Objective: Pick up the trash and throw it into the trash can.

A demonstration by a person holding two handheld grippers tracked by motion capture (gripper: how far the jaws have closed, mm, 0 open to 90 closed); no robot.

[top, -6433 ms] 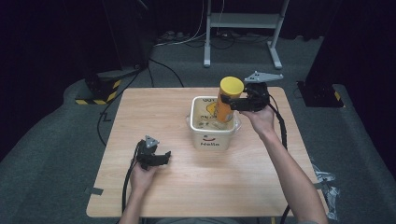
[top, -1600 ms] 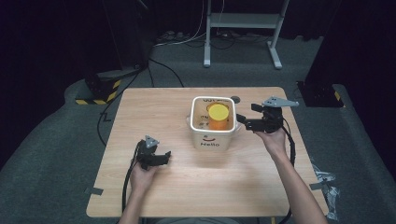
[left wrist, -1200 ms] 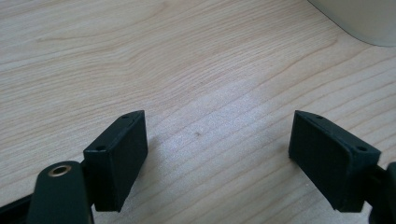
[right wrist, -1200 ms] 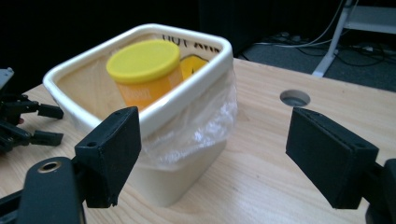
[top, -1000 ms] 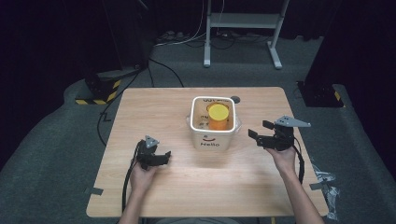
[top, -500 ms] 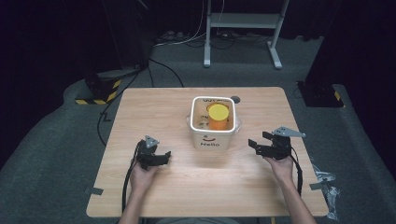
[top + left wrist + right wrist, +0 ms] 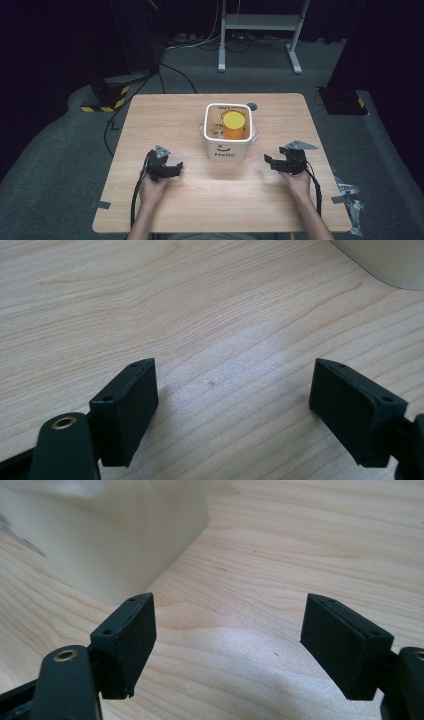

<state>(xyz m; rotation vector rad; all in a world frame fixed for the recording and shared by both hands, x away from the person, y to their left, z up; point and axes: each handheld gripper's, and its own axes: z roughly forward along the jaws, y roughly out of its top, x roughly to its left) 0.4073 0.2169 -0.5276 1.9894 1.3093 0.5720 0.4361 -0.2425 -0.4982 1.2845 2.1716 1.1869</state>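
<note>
White tub (image 7: 229, 150), near side wall: the word "Hello" in dark print, a small smile mark just above it. Inner far wall of the tub carries more dark print, too small to read. Nothing else legible on the table (image 7: 165, 115)

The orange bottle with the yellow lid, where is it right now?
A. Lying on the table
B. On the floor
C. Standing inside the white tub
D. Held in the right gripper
C: the high view shows the orange bottle standing upright inside the white tub, while the right gripper sits open and empty on the table.
</note>
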